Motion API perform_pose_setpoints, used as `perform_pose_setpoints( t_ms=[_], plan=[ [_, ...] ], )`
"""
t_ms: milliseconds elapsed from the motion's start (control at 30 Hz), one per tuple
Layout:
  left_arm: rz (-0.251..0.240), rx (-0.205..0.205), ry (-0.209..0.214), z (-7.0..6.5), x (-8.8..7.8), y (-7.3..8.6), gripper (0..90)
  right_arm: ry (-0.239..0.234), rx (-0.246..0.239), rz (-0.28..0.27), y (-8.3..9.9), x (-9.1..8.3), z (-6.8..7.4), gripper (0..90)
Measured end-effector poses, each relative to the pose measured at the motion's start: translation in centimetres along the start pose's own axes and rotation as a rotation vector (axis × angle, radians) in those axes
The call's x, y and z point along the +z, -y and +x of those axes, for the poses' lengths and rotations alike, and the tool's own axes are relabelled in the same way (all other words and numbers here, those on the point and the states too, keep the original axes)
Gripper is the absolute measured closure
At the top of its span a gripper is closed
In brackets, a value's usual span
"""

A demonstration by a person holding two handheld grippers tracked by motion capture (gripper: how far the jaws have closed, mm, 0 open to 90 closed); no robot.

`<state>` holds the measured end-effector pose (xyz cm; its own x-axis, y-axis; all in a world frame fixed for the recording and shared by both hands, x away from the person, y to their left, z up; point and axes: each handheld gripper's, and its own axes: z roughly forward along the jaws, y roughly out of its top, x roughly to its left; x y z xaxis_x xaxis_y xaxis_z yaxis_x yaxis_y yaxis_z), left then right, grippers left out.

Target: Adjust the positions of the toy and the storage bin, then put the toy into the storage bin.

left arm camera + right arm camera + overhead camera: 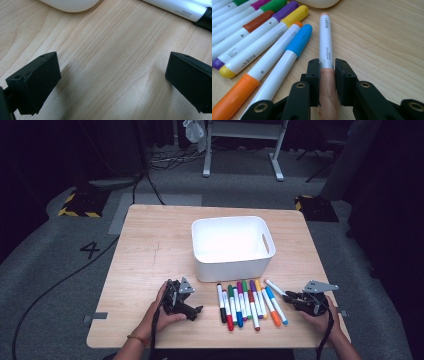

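Right tool [327,72] clamped on peach-capped marker [325,42], at the cap-barrel joint, lying on bench [150,245] just beside marker row [247,302]. Probably light, stiff, smooth plastic; likely to swivel if lifted off-centre. Left tool [110,80] open, empty.

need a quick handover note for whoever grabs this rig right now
Right hand-held gripper: shut on the peach-capped marker, at the right end of the marker row, low at the table.
Left hand-held gripper: open, nothing between its jaws, over bare wood left of the row.
The other markers lie side by side in front of the white bin.
Done: one marker gripped. No marker visible in the bin.
Left, probably: move the markers into the bin.
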<state>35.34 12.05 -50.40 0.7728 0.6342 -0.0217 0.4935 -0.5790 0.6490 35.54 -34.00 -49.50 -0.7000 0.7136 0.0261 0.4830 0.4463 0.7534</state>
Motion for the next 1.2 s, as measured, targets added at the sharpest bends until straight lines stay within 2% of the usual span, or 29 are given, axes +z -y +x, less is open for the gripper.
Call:
perform_pose_setpoints(
  t_ms=[300, 567, 667, 700, 967, 1033, 1200],
  plan=[
    [-0.003, -0.012, -0.014, 1.4, -0.7, 0.9, 0.0, 0.003, 0.019, -0.018, -0.1, -0.3, -0.7, 74.8],
    [-0.002, -0.016, -0.012, 1.4, -0.8, 0.9, 0.0, 0.001, 0.018, -0.037, -0.3, -0.7, -1.0, 74.9],
    [-0.002, -0.016, -0.012, 1.4, -0.8, 0.9, 0.0, 0.000, 0.025, -0.055, -0.5, -1.2, -1.3, 74.9],
    [-0.004, -0.015, -0.013, 1.4, -0.7, 0.9, 0.0, -0.017, 0.022, -0.077, -0.7, -1.7, -1.5, 74.9],
    [-0.003, -0.016, -0.014, 1.4, -0.7, 0.9, 0.0, -0.066, -0.030, -0.157, -2.2, -3.8, -1.8, 74.9],
    [-0.002, -0.016, -0.013, 1.4, -0.7, 0.9, 0.0, -0.085, -0.072, -0.184, -3.2, -4.9, -1.3, 74.9],
    [0.000, -0.015, -0.011, 1.4, -0.7, 0.8, 0.0, -0.084, -0.144, -0.204, -5.0, -6.0, -0.6, 74.9]
  ],
)
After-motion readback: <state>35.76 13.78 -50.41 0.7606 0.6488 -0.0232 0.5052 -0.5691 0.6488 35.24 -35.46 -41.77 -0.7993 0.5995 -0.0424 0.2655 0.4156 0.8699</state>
